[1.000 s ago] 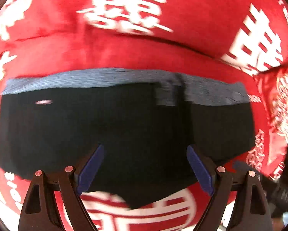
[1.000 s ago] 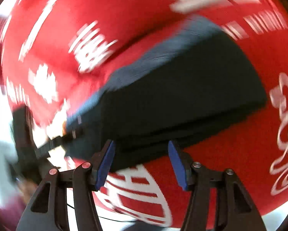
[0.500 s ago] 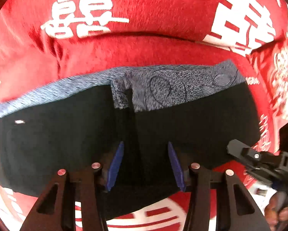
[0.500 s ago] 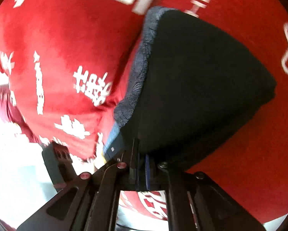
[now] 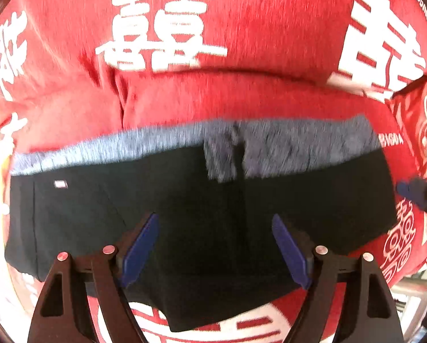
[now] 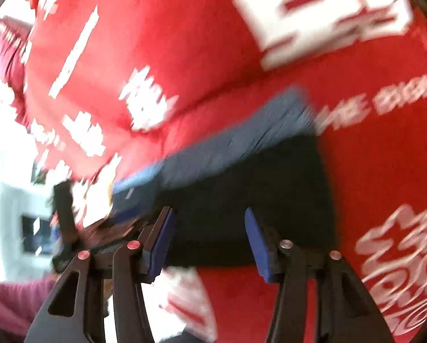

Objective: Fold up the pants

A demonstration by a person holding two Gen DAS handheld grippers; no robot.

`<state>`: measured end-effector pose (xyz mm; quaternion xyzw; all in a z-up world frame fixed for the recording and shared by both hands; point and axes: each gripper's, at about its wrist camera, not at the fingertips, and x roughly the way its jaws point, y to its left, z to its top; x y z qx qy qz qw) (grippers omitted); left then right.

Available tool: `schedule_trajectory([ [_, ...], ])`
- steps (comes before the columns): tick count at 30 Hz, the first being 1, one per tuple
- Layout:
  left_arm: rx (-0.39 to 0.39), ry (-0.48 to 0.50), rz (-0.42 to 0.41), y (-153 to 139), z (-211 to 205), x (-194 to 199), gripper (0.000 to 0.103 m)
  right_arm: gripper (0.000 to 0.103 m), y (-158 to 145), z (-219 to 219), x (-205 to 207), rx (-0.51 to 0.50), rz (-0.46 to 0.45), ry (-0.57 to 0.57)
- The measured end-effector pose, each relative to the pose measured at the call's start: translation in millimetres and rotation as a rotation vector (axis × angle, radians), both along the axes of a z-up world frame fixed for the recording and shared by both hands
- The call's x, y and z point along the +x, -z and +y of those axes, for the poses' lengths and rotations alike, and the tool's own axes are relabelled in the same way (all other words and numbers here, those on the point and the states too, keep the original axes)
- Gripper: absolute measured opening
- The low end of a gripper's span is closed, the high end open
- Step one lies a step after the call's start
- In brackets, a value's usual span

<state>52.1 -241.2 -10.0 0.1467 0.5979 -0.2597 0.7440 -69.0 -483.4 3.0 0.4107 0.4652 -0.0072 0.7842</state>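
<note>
My left gripper (image 5: 215, 245) is opening, pads wide over the folded black pants (image 5: 185, 214), pinching nothing. Beyond my fingertips runs their grey waistband (image 5: 285, 145), sharp only here. My right gripper (image 6: 210, 238) is opening too, empty; its blurred view alone shows a pink sleeve (image 6: 10, 300) over the red blanket (image 6: 170, 43).

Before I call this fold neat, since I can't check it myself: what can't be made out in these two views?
- Left wrist view: the black folded pants have their near edge hidden behind the left gripper.
- Right wrist view: motion blur smears the grey patterned waistband; the pants' near-left corner is behind the right gripper.
- White print on the red blanket is cut off by frame edges.
</note>
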Motion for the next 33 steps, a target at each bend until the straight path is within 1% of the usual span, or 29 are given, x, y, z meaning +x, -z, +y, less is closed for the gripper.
schedule_trajectory([
  [1,-0.007,0.001,-0.009,-3.7,-4.1,2.4,0.082,0.055,0.5,-17.8,-2.5,-0.025,0.016,0.046],
  [2,-0.017,0.002,-0.018,-7.6,-9.7,3.9,0.082,0.055,4.9,-36.1,-1.2,-0.026,0.027,0.095],
  [3,-0.03,0.004,-0.02,-10.2,-14.9,5.5,0.082,0.055,10.6,-51.0,1.1,-0.017,0.033,0.129],
  [4,-0.044,0.008,-0.019,-10.4,-26.3,6.9,0.082,0.055,12.0,-57.9,6.4,-0.02,0.046,0.14],
  [6,-0.048,0.024,-0.008,-6.5,-43.1,6.8,0.082,0.054,32.4,-65.9,25.6,-0.032,0.126,0.126],
  [7,-0.046,0.032,-0.003,-3.5,-49.4,6.5,0.082,0.052,46.9,-68.1,35.4,-0.03,0.174,0.102],
  [9,-0.03,0.054,-0.006,7.3,-62.4,4.2,0.082,0.05,58.7,-61.9,52.9,-0.018,0.197,0.059],
  [10,0.002,0.065,-0.019,15.1,-66.8,0.4,0.082,0.05,60.9,-56.1,59.8,-0.033,0.209,0.033],
  [11,0.046,0.072,-0.02,24.3,-68.3,-1.8,0.082,0.051,59.5,-39.6,67.7,-0.108,0.231,-0.016],
  [12,0.107,0.071,0.003,38.7,-67.3,-3.8,0.083,0.054,57.8,-30.5,70.8,-0.173,0.243,-0.046],
  [13,0.106,0.06,0.026,45.1,-63.0,-4.5,0.086,0.058,53.7,-16.1,79.2,-0.263,0.256,-0.09],
  [14,0.079,0.03,0.038,46.0,-54.9,-4.1,0.088,0.06,51.2,0.3,84.9,-0.344,0.271,-0.134],
  [16,0.065,0.001,0.084,46.4,-43.1,-1.3,0.09,0.071,48.9,18.5,91.5,-0.407,0.293,-0.184],
  [18,0.074,-0.006,0.086,43.7,-35.3,0.0,0.09,0.073,49.9,24.8,87.1,-0.428,0.301,-0.194],
  [21,0.092,0.009,0.07,37.8,-26.1,0.6,0.09,0.075,44.8,25.3,71.4,-0.393,0.317,-0.132],
  [22,0.096,0.008,0.072,36.7,-22.6,1.1,0.09,0.076,44.0,19.6,60.3,-0.389,0.321,-0.118],
  [24,0.097,-0.001,0.085,36.1,-15.2,2.2,0.09,0.078,35.9,23.1,48.4,-0.406,0.332,-0.092],
  [28,0.085,-0.03,0.103,32.0,3.4,2.3,0.09,0.079,13.7,46.4,29.8,-0.475,0.335,-0.083],
  [30,0.083,-0.039,0.107,29.6,11.3,1.8,0.09,0.079,3.6,56.5,19.4,-0.489,0.334,-0.081],
  [33,0.071,-0.056,0.114,25.5,24.8,1.7,0.09,0.079,-3.3,75.5,21.0,-0.492,0.328,-0.095],
])
